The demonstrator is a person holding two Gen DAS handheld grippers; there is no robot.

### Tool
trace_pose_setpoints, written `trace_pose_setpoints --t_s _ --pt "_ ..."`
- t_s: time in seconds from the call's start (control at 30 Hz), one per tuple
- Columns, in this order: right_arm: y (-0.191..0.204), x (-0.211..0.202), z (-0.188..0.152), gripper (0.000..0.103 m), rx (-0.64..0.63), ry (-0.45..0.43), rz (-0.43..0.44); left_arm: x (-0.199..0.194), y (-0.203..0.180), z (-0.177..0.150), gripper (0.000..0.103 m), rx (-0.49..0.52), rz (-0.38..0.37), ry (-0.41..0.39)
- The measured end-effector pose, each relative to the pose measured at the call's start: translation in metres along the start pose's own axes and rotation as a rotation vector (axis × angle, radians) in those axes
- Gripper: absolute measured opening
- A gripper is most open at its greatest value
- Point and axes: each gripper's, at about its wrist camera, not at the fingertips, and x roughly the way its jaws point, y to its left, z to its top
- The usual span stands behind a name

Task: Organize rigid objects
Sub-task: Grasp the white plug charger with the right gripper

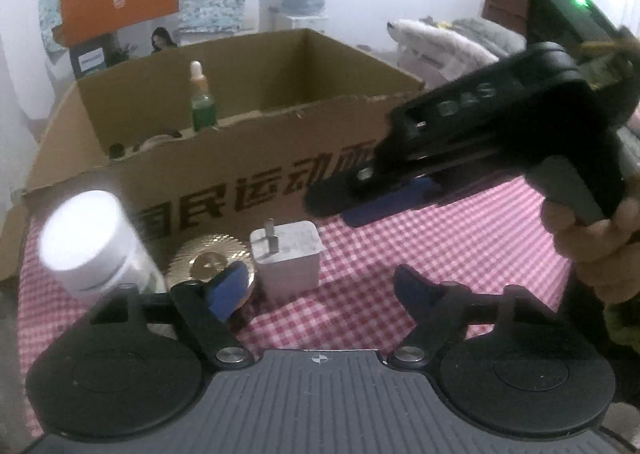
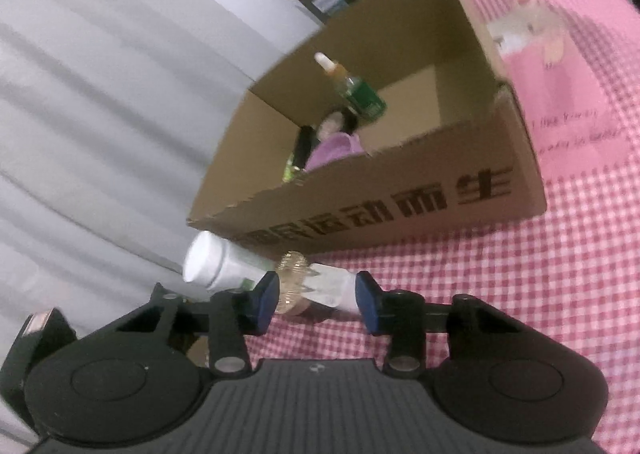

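Note:
A white plug adapter point(image 1: 286, 260) stands on the checked cloth in front of a cardboard box point(image 1: 224, 170), beside a gold ribbed lid point(image 1: 210, 260) and a white-capped bottle point(image 1: 90, 238). My left gripper point(image 1: 320, 288) is open, its fingers either side of the adapter, a little short of it. My right gripper point(image 1: 372, 194) hovers above the cloth to the right, and it is open in its own view point(image 2: 316, 298), with the adapter point(image 2: 332, 288) and gold lid point(image 2: 292, 286) between its fingers. The bottle point(image 2: 220, 266) lies left of them.
The box point(image 2: 400, 190) holds a green dropper bottle point(image 1: 202, 106) point(image 2: 356, 92), a purple item point(image 2: 334, 148) and dark things. Pink checked cloth point(image 1: 460, 238) stretches to the right. A grey curtain point(image 2: 100, 114) hangs left of the box.

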Motion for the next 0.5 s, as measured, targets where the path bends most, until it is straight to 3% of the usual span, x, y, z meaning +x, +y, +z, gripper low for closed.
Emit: trace_pose_setpoints --t_s 0.13,0.5 --pt "-0.008 0.015 0.001 0.034 0.022 0.023 -0.013 0.007 0.001 0.002 0.076 0.008 0.011 -0.014" --pt "-0.008 0.034 -0.001 0.033 0.008 0.055 -0.037 0.012 -0.002 0.001 0.075 -0.001 -0.008 -0.030"
